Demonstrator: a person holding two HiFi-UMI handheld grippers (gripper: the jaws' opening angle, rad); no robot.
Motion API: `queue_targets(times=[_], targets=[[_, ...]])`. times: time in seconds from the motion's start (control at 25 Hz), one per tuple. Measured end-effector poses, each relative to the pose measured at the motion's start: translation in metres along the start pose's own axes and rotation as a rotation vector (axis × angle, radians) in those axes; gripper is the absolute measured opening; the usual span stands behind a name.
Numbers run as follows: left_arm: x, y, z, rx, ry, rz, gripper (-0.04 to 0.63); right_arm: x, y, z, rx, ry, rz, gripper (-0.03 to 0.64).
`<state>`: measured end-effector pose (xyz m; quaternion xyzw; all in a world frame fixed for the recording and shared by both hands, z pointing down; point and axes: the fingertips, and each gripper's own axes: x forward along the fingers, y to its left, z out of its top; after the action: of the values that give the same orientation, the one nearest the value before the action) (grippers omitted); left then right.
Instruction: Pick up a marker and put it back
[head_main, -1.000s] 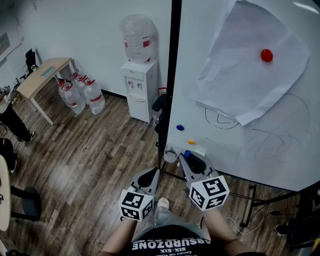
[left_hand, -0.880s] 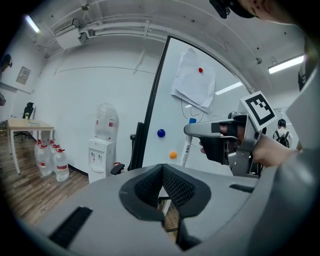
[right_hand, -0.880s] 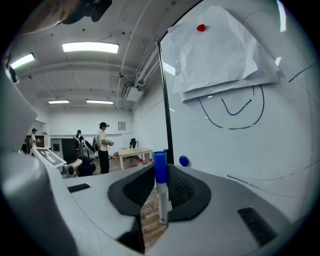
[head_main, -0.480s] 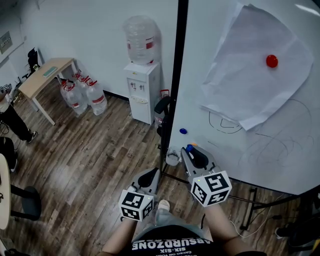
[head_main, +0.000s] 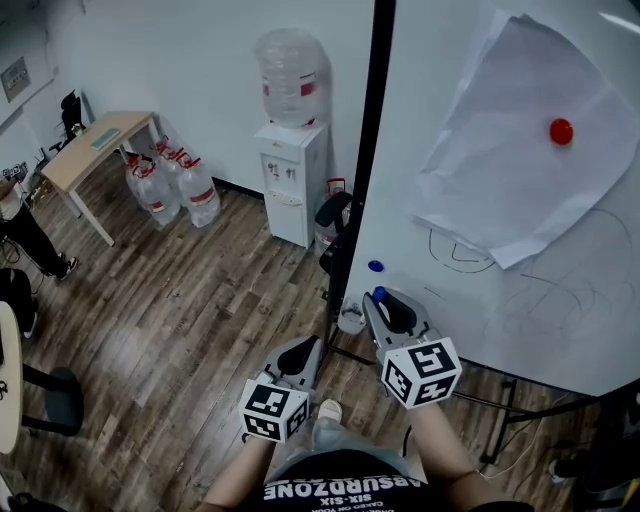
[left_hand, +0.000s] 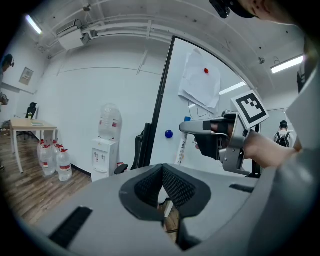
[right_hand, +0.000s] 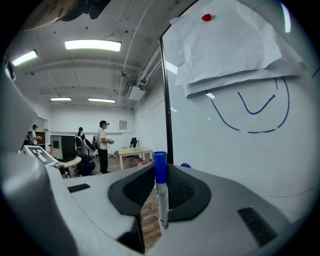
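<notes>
A white marker (right_hand: 162, 202) with a blue cap (head_main: 378, 294) stands upright between the pads of my right gripper (right_hand: 161, 175), which is shut on it. In the head view my right gripper (head_main: 383, 302) is held close in front of the whiteboard (head_main: 480, 300), just below a blue magnet (head_main: 375, 266). My left gripper (head_main: 298, 350) hangs lower and to the left, over the wooden floor. Its pads (left_hand: 172, 185) meet at the tip with nothing between them. In the left gripper view the right gripper (left_hand: 200, 129) and the marker (left_hand: 182, 150) show against the board.
A sheet of paper (head_main: 520, 150) hangs on the whiteboard under a red magnet (head_main: 561, 131), with blue scribbles below. A water dispenser (head_main: 290, 180), spare water bottles (head_main: 165, 185), a desk (head_main: 95, 148) and a black chair (head_main: 333, 215) stand to the left. People stand far off (right_hand: 102, 145).
My right gripper with the marker has moved a little closer to the whiteboard, and an orange magnet beside it is now hidden. The left gripper has stayed put.
</notes>
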<state>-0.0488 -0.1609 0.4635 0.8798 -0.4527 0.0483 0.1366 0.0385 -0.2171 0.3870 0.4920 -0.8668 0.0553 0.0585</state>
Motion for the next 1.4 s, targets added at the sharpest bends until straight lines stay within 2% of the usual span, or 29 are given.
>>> queue_targets(times=[1.4], targets=[[0.029, 0.025, -0.004, -0.022, 0.031, 0.0, 0.008, 0.048, -0.019, -0.069, 0.023, 0.184, 0.001, 0.072]])
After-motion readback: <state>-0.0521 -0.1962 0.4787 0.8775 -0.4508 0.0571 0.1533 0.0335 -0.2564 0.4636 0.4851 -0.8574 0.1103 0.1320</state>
